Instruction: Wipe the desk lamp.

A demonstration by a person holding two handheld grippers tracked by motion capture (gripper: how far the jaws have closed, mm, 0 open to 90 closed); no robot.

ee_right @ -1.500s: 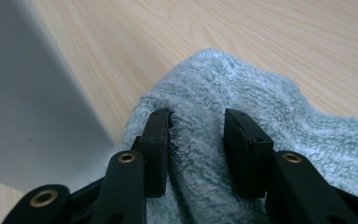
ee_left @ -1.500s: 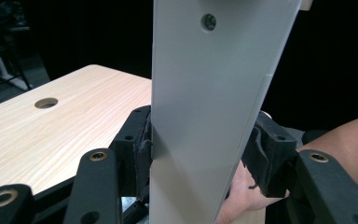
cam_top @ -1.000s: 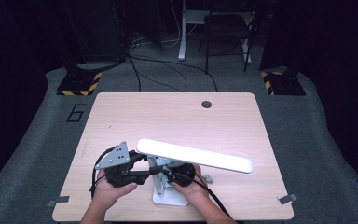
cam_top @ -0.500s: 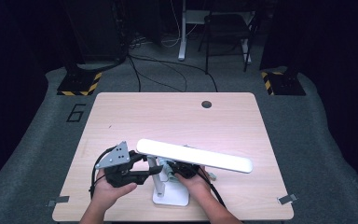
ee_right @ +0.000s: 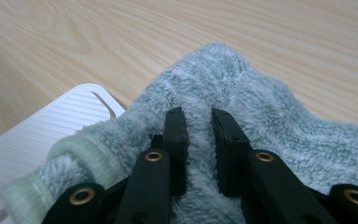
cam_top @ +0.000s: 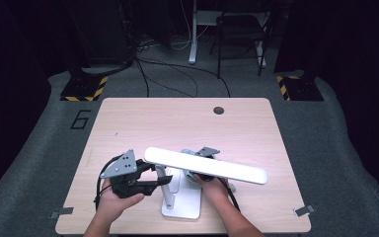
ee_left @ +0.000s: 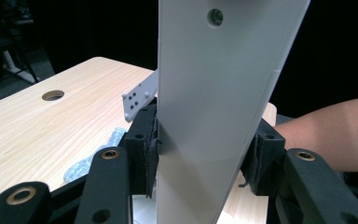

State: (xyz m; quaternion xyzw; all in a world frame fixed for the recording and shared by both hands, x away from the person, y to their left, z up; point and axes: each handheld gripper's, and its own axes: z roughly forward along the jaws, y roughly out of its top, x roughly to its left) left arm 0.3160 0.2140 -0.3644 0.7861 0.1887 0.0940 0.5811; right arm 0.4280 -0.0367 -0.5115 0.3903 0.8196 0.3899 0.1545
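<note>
A white desk lamp stands near the table's front edge, with a flat base, an upright stem and a long head bar. My left gripper is shut on the stem; in the left gripper view its pads press both sides of the white stem. My right gripper is shut on a fluffy pale blue-green cloth that lies partly over the edge of the lamp base. From above, its grey plate shows just beyond the head bar, which hides its jaws.
The light wooden table has a round cable hole near its far edge. Beyond it are the dark floor, cables, black stands with yellow-striped feet and a chair. A bare forearm shows behind the lamp stem.
My right hand has slid with the cloth away from the person, from beside the lamp base to under the head bar. The left gripper and the lamp have not moved.
</note>
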